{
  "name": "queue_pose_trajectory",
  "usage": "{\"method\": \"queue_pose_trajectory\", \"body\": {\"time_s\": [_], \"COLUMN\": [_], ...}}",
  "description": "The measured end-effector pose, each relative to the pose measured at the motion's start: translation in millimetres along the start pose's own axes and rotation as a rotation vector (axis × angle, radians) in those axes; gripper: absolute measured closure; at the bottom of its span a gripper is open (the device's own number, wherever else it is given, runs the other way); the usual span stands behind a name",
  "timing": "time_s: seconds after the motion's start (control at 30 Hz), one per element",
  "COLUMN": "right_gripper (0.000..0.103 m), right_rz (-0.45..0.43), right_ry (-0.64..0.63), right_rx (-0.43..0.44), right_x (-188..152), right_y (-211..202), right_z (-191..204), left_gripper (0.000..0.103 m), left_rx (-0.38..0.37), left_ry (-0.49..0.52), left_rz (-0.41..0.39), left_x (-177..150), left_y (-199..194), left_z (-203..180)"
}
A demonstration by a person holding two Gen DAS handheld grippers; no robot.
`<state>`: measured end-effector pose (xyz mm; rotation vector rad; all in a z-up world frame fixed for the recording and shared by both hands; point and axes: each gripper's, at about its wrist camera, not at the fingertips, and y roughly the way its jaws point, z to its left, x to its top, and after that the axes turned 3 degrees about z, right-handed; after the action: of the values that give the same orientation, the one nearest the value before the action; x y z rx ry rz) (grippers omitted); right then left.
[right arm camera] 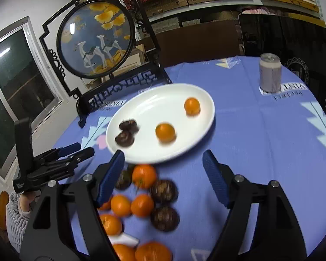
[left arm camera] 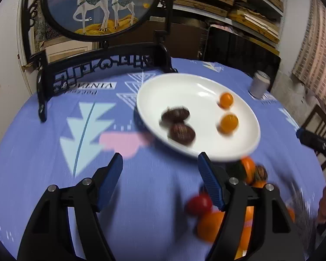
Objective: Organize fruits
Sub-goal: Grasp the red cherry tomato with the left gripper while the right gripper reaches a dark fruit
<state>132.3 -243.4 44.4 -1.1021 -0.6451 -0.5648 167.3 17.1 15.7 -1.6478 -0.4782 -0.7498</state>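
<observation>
A white plate (left arm camera: pixel 154 91) (right arm camera: pixel 202 95) on the blue tablecloth holds two dark brown fruits (left arm camera: pixel 176 115) (right arm camera: pixel 125 139) and two small oranges (left arm camera: pixel 228 122) (right arm camera: pixel 165 132). A heap of oranges (right arm camera: pixel 142 205) and dark fruits (right arm camera: pixel 165 218) lies on the cloth in front of the plate; in the left wrist view it shows with a red fruit (left arm camera: pixel 198 204). My left gripper (left arm camera: pixel 159 163) is open and empty, left of the heap; it also shows in the right wrist view (right arm camera: pixel 76 149). My right gripper (right arm camera: pixel 164 159) is open and empty above the heap.
A black ornate stand with a round deer picture (left arm camera: pixel 97 4) (right arm camera: pixel 95 37) stands at the back of the table. A grey drinks can (left arm camera: pixel 259 84) (right arm camera: pixel 270 72) stands at the far right. A dark chair (left arm camera: pixel 319 121) sits by the table's right edge.
</observation>
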Motion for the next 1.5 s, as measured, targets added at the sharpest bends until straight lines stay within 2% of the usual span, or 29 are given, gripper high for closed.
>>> {"method": "queue_pose_trajectory", "body": {"time_s": [0.1,0.2,0.33,0.47,0.53,0.6,0.77,0.87,0.9,0.97,1.03,1.1,1.23,1.37,1.47,1.5], "right_gripper": [0.021,0.020,0.020,0.020,0.020,0.020,0.020,0.019,0.019,0.019,0.019,0.019,0.019,0.019,0.019,0.019], "right_rz": [-0.008,-0.014,-0.011,-0.001,-0.001,-0.004,-0.004,-0.007,-0.007,-0.005,-0.003,-0.004,0.000,0.012,0.020,0.022], "right_ry": [0.017,0.029,0.045,0.061,0.060,0.059,0.062,0.060,0.056,0.054,0.057,0.059,0.049,0.034,0.036,0.037], "right_rx": [0.003,0.009,0.007,0.010,0.010,0.012,0.017,0.020,0.020,0.018,0.019,0.021,0.020,0.016,0.011,0.010], "right_x": [-12,-16,-17,-17,-17,-17,-18,-17,-18,-18,-18,-18,-19,-20,-21,-21], "right_y": [-11,-17,-17,-15,-15,-15,-16,-17,-17,-17,-17,-17,-16,-13,-9,-9], "right_z": [-4,-8,-13,-16,-17,-17,-18,-17,-16,-16,-16,-17,-15,-11,-11,-12], "left_gripper": [0.031,0.031,0.031,0.031,0.015,0.011,0.011,0.011,0.011,0.012,0.019,0.022,0.038,0.042,0.053,0.061], "left_rx": [-0.012,-0.006,-0.054,-0.054,-0.047,0.009,0.103,0.051,0.023,0.034,0.077,0.070,0.065,0.054,0.043,0.033], "left_ry": [0.048,0.087,0.081,0.083,0.065,0.036,-0.058,-0.070,-0.047,0.016,0.076,0.074,0.088,0.145,0.164,0.162], "left_rz": [-0.009,0.007,0.056,0.094,0.107,0.091,0.047,0.026,0.020,0.015,0.029,0.051,0.080,0.082,0.088,0.105], "left_x": [-18,-23,-25,-24,-24,-23,-20,-22,-25,-32,-43,-49,-51,-48,-45,-44], "left_y": [-10,-5,5,17,21,18,4,-4,-6,-8,-7,-3,6,12,17,21], "left_z": [-9,-17,-16,-15,-7,3,32,34,28,13,4,7,6,-6,-11,-11]}}
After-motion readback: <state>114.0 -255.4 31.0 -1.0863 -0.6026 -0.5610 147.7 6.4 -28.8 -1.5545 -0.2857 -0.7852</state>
